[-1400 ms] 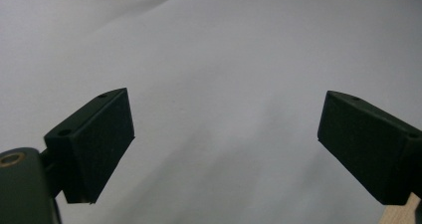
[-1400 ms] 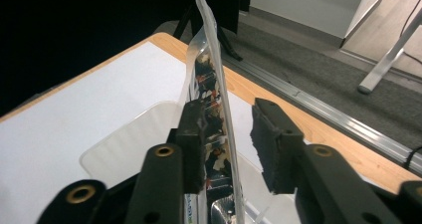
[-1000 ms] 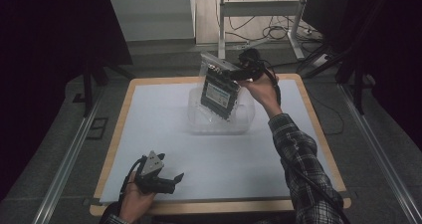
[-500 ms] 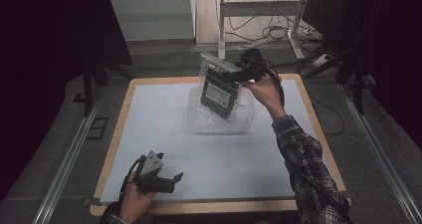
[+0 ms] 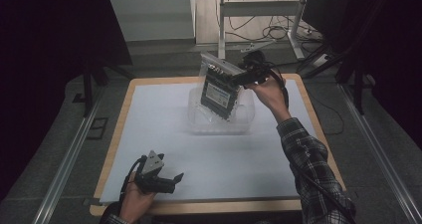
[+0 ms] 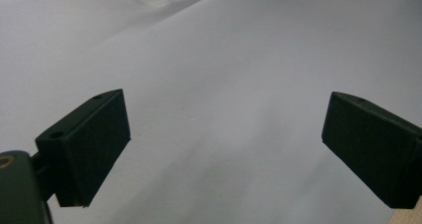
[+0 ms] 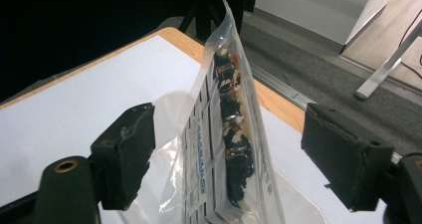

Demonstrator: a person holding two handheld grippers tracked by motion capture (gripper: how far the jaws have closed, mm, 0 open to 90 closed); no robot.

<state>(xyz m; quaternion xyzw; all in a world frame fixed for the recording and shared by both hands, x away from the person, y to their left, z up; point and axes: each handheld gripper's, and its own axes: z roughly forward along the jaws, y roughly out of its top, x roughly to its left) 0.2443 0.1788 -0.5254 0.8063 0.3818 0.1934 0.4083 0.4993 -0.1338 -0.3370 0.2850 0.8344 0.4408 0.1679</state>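
Upright and tilted, a clear bag [image 5: 217,90] of dark parts with a printed label stands over a clear tub [image 5: 221,118] at the mat's [image 5: 164,129] far side; the right gripper [image 5: 239,77] is at its top edge, yet its own view shows the jaws spread wide with the bag [image 7: 226,134] between them, untouched; judged best, close squarely on the sealed edge before lifting; the left gripper [image 5: 164,181] rests released near the front edge, well apart.

Bag [image 7: 234,129] bottom cut off by frame edge, label print blurred, contents perhaps small parts.
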